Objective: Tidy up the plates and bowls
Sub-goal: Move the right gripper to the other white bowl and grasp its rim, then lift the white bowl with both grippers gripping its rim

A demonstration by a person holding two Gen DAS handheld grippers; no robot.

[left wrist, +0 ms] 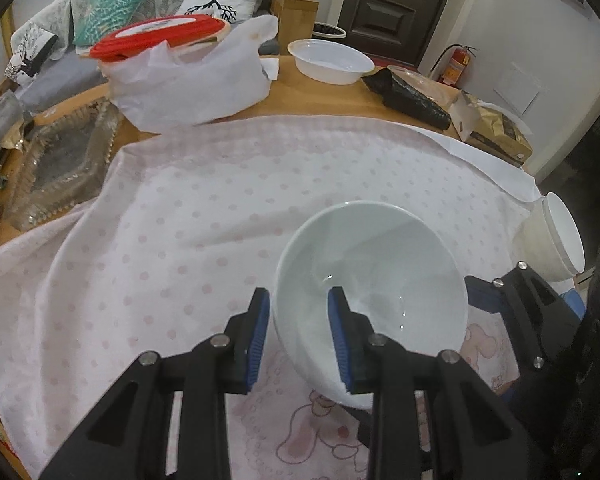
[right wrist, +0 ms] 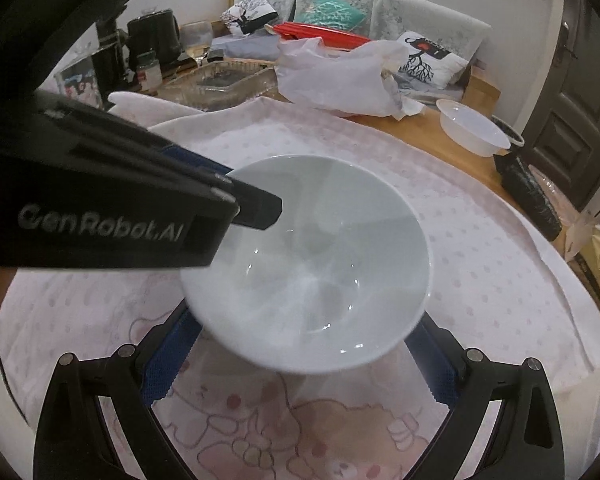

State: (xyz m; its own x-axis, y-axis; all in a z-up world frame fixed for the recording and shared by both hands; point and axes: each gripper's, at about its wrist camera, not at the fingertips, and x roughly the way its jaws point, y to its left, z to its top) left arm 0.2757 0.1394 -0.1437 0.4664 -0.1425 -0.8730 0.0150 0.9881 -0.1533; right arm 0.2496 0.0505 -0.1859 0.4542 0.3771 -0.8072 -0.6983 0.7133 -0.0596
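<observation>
While our left gripper [left wrist: 298, 332] clamps the white ceramic bowl's [left wrist: 380, 280] near rim, our right gripper [right wrist: 300, 360] waits spread beneath it; next, we likely stack it.

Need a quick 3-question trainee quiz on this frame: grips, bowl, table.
1. True or false: the left gripper holds the bowl by pinching its rim.
2. The right gripper is: A) shut on the bowl; B) open wide, straddling the bowl from below; C) holding a plate.
3. Fill in: the cloth under the bowl is white with pink ____.

Key: 1 true; 2 B; 3 dots.
</observation>
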